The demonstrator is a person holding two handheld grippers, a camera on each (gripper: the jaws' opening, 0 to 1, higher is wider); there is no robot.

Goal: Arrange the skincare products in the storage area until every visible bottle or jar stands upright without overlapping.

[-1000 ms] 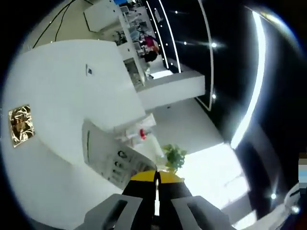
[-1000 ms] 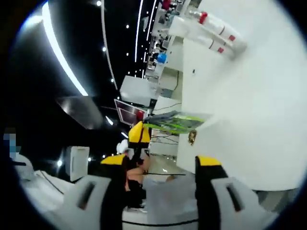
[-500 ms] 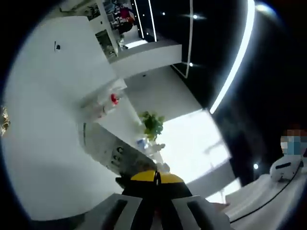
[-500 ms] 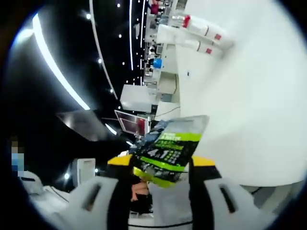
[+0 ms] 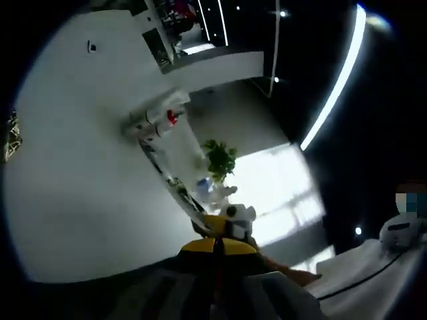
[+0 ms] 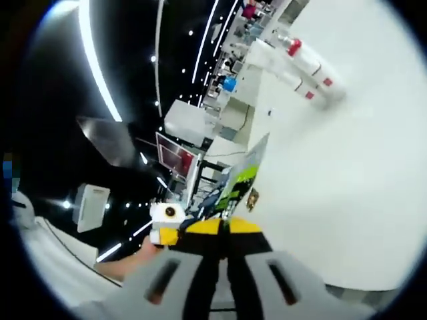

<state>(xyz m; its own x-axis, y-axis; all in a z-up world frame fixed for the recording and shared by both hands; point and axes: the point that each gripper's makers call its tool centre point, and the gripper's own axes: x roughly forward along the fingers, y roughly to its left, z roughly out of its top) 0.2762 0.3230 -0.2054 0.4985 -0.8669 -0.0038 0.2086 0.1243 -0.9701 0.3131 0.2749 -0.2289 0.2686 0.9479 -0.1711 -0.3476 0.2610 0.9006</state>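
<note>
White tabletop spreads across the left gripper view from nine o'clock toward the centre, with a dark showroom and a bright strip light behind. At about eleven o'clock lie two white bottles with red caps, both on their sides and touching, so by the task they are not yet stood up. A thin sachet shows edge-on, running from the bottles down toward six o'clock, where the left gripper rises with its yellow tips pressed together. The packet's lower end reaches those tips; the jaws look clenched, probably pinching that edge, though the contact itself is hidden. Just past the tips, at about five o'clock, the other gripper's yellow end crowds in. A potted plant stands beyond the table's far edge.

In the right gripper view the same white surface fills the right half. The two bottles lie at one o'clock, far from the tool. The right gripper comes up at six o'clock with its jaws closed to a slit on the bottom edge of the green-and-silver sachet, which stands tilted toward one o'clock above them. Both tools seem to share the packet, likely to steady or hand it over. A person's hand shows at seven o'clock.
</note>
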